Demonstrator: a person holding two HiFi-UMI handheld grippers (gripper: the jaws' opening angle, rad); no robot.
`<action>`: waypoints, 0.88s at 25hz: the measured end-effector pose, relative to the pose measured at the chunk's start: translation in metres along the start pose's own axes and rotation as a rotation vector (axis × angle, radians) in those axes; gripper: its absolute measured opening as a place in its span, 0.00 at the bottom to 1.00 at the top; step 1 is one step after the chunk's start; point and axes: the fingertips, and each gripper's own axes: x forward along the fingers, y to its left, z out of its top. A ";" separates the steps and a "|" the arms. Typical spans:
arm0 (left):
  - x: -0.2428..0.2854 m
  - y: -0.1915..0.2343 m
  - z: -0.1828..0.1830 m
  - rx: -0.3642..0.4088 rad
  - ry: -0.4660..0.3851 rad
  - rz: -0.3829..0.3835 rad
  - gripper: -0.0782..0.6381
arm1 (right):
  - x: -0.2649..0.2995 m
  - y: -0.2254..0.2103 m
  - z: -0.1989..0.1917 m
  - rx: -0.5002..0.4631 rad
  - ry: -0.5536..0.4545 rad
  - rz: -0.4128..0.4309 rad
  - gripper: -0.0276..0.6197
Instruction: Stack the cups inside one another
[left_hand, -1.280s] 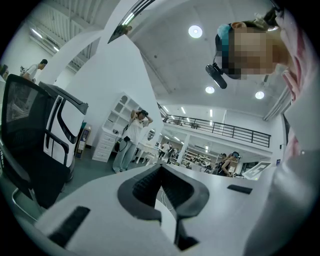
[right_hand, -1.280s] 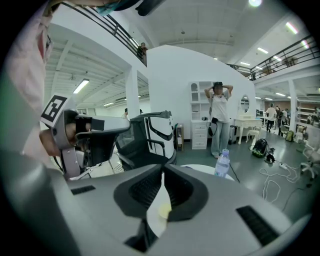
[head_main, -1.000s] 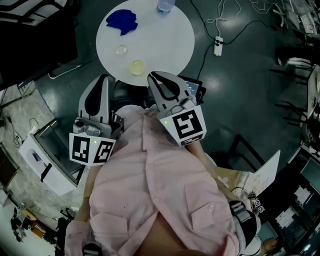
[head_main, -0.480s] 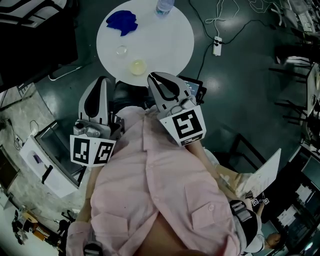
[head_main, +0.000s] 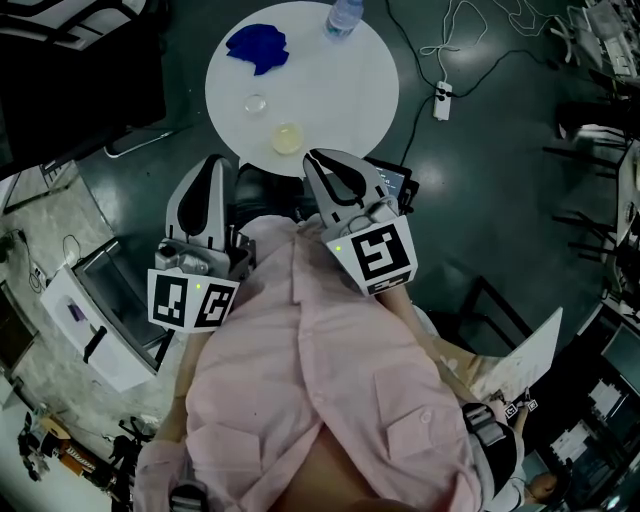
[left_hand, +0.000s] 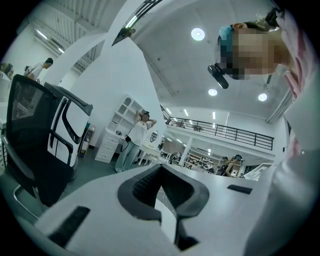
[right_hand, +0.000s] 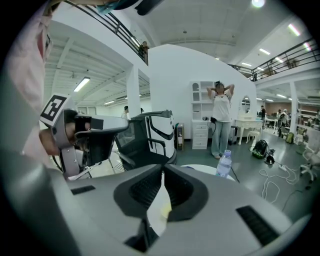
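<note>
My left tongs (head_main: 217, 162) and right tongs (head_main: 313, 156) are both closed and empty, at the near edge of the white round table (head_main: 350, 90). On it the clear cup (head_main: 256, 103) and yellowish cup (head_main: 287, 138) stand apart. A blue cloth (head_main: 258, 47) and water bottle (head_main: 343, 18) sit farther off.

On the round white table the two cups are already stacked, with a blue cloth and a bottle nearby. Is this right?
No. The head view shows the clear cup and the yellowish cup standing apart, not stacked; the rest holds.
</note>
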 end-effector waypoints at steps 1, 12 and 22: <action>0.000 0.001 0.000 0.000 0.000 0.000 0.12 | 0.001 0.000 0.000 0.002 0.000 -0.001 0.10; 0.008 0.001 0.001 0.000 0.001 -0.005 0.12 | 0.005 -0.021 0.005 0.015 -0.018 -0.035 0.10; 0.013 0.003 0.002 -0.011 -0.008 0.007 0.12 | 0.054 -0.068 -0.023 -0.024 0.102 -0.057 0.10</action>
